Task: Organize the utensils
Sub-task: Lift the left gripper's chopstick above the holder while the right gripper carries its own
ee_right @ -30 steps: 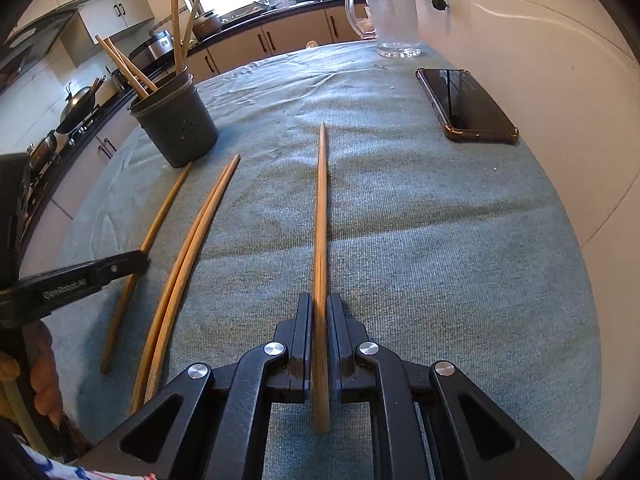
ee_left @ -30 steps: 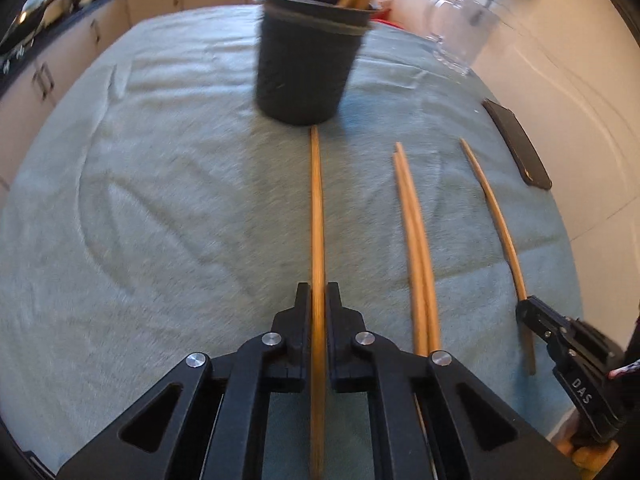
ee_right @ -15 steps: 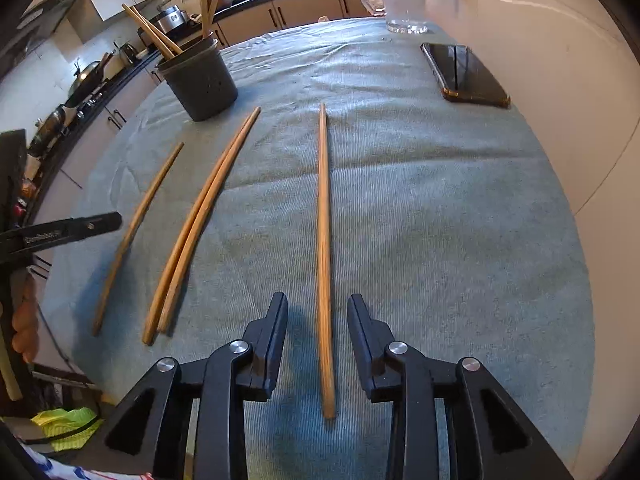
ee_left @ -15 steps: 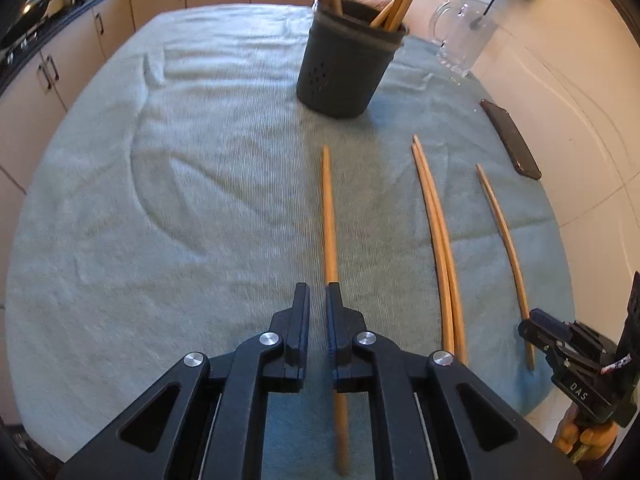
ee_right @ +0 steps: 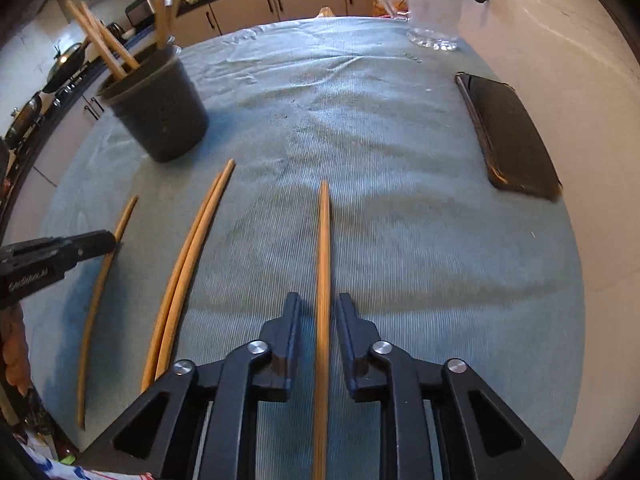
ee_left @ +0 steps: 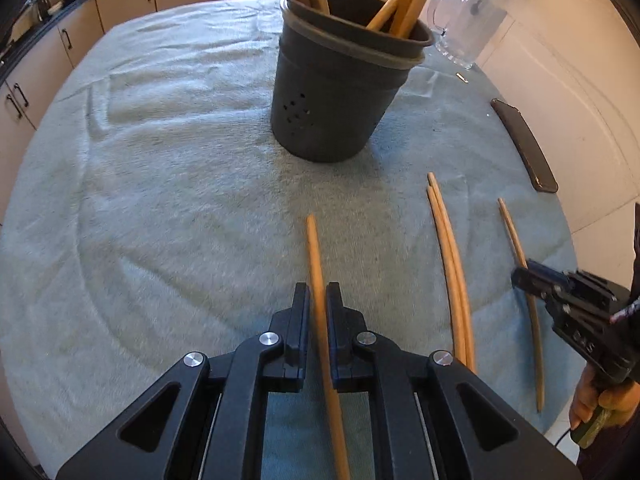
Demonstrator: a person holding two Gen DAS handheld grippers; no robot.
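A dark utensil cup (ee_left: pixel 332 92) holding several chopsticks stands on the green cloth. My left gripper (ee_left: pixel 318 288) is shut on a wooden chopstick (ee_left: pixel 314 248) near its far end; the stick lies along the cloth and points at the cup. My right gripper (ee_right: pixel 319 298) straddles another chopstick (ee_right: pixel 323 240). Its jaws are closing, with a gap on each side of the stick. A pair of chopsticks (ee_right: pixel 188 264) lies side by side between the two grippers. The right wrist view shows the left gripper (ee_right: pixel 110 240) low over its stick at the left.
A black phone (ee_right: pixel 512 136) lies on the cloth to the right, near the wall. A glass jug (ee_right: pixel 432 0) stands at the back right. Kitchen cabinets run behind the table. A hand (ee_left: pixel 600 412) grips the right tool's handle at the cloth's near edge.
Both grippers moved forward along their chopsticks toward the cup. The right one was shut on its stick, opened wide, and now stands narrower. The left stick lay off to one side and is between the jaws again.
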